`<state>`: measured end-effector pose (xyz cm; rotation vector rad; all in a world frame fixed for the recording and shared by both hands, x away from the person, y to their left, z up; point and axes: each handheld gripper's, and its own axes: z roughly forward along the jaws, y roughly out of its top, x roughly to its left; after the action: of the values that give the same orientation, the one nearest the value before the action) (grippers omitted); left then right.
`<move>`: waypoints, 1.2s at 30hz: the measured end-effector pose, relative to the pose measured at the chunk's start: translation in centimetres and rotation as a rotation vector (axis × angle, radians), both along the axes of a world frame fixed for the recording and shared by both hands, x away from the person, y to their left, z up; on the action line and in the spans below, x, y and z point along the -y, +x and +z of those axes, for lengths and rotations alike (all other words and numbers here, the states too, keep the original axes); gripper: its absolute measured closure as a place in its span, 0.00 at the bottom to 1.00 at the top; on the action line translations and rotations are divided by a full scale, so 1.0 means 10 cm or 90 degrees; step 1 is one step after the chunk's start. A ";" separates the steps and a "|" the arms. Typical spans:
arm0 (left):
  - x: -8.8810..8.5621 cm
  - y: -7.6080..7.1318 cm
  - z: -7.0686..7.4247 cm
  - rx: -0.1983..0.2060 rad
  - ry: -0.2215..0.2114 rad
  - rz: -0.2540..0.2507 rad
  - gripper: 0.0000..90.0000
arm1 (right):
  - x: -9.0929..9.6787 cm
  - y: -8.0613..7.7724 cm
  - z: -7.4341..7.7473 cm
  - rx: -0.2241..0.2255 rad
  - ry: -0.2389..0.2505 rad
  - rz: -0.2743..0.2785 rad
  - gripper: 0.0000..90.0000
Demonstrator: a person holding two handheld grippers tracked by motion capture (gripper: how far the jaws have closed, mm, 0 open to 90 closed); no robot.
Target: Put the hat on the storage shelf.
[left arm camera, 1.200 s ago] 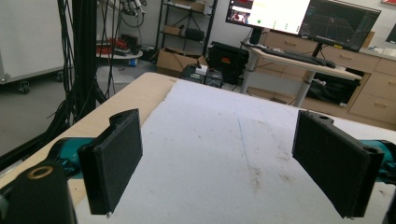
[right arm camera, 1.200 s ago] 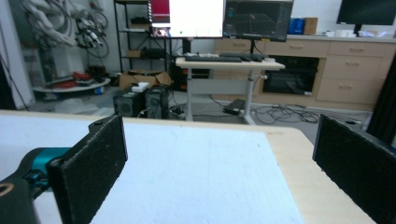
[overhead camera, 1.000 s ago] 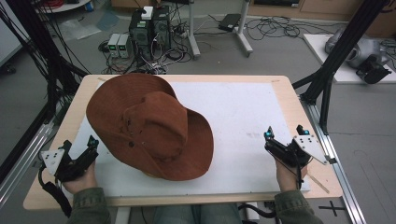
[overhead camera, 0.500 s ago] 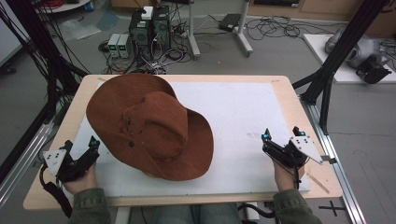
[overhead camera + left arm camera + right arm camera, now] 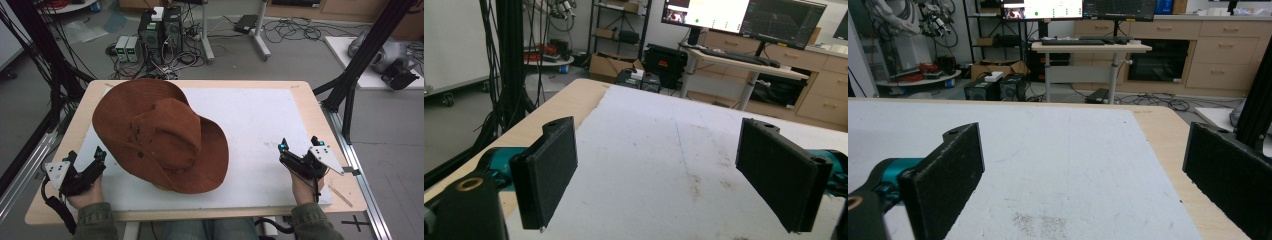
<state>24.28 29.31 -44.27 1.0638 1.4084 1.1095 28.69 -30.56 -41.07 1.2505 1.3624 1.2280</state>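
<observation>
Nearest, two hands are holding the left tongs (image 5: pixel 85 159) and the right tongs (image 5: pixel 299 146) at the front corners of the wooden table (image 5: pixel 310 107), both spread wide and gripping nothing. Between them a white foam mat (image 5: pixel 260 125), faintly stained, is covering most of the tabletop. A brown wide-brimmed suede hat (image 5: pixel 160 135) is lying on the mat's left half, crown up, just beside the left tongs. Beyond the far edge, computer towers (image 5: pixel 160 30) and tangled cables (image 5: pixel 295 30) are sitting on the grey floor (image 5: pixel 385 125). Farther back, monitors (image 5: pixel 1043 9) are glowing on a desk (image 5: pixel 1090 47) before wooden cabinets (image 5: pixel 1208 45).
</observation>
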 end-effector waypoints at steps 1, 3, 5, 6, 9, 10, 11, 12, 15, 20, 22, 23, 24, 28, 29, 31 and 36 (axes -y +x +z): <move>0.01 0.00 0.00 0.002 0.002 0.001 0.19 | 0.00 0.00 0.00 0.000 0.001 0.000 0.03; 0.02 0.00 0.01 0.002 0.008 -0.003 0.19 | 0.00 0.00 -0.01 -0.004 0.005 0.000 0.03; 0.03 0.00 0.01 0.005 0.009 -0.005 0.19 | 0.01 0.00 -0.02 -0.006 0.010 0.001 0.03; 0.03 0.00 0.02 0.003 0.012 -0.006 0.19 | 0.01 0.00 -0.02 -0.008 0.013 0.001 0.03; 0.05 0.01 0.02 0.003 0.017 -0.011 0.19 | 0.01 0.01 -0.03 -0.012 0.017 0.002 0.03; 0.05 0.01 0.02 0.004 0.018 -0.014 0.19 | 0.01 0.01 -0.03 -0.013 0.015 0.000 0.03; 0.05 0.01 0.02 0.005 0.018 -0.016 0.19 | 0.01 0.01 -0.03 -0.017 0.014 -0.003 0.03; 0.05 0.01 0.02 0.007 0.018 -0.017 0.19 | 0.01 0.01 -0.04 -0.019 0.014 -0.005 0.03; 0.05 0.01 0.02 0.010 0.018 -0.019 0.19 | 0.01 0.01 -0.05 -0.021 0.015 -0.005 0.03; 0.06 0.02 0.01 0.007 0.018 -0.021 0.19 | 0.03 0.01 -0.06 -0.029 0.011 -0.006 0.03; 0.07 0.03 0.01 0.003 0.020 -0.025 0.19 | 0.04 0.02 -0.06 -0.036 -0.001 -0.011 0.03; 0.07 0.04 0.01 0.004 0.019 -0.026 0.19 | 0.04 0.02 -0.07 -0.040 -0.007 -0.015 0.03; 0.07 0.04 0.00 0.003 0.019 -0.028 0.19 | 0.05 0.02 -0.07 -0.043 -0.005 -0.016 0.03; 0.08 0.07 -0.02 -0.005 0.022 -0.033 0.19 | 0.07 0.02 -0.09 -0.050 0.001 -0.015 0.03; 0.07 0.07 -0.03 -0.007 0.023 -0.033 0.19 | 0.07 0.02 -0.09 -0.050 0.003 -0.015 0.03; 0.07 0.08 -0.03 -0.007 0.023 -0.035 0.19 | 0.07 0.03 -0.10 -0.055 -0.003 -0.014 0.03; 0.08 0.09 -0.04 -0.011 0.020 -0.039 0.19 | 0.06 0.05 -0.14 -0.073 -0.010 -0.010 0.03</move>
<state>25.15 28.55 -44.66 1.1339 1.3674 1.0831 29.22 -31.18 -42.48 1.3349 1.4389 1.1473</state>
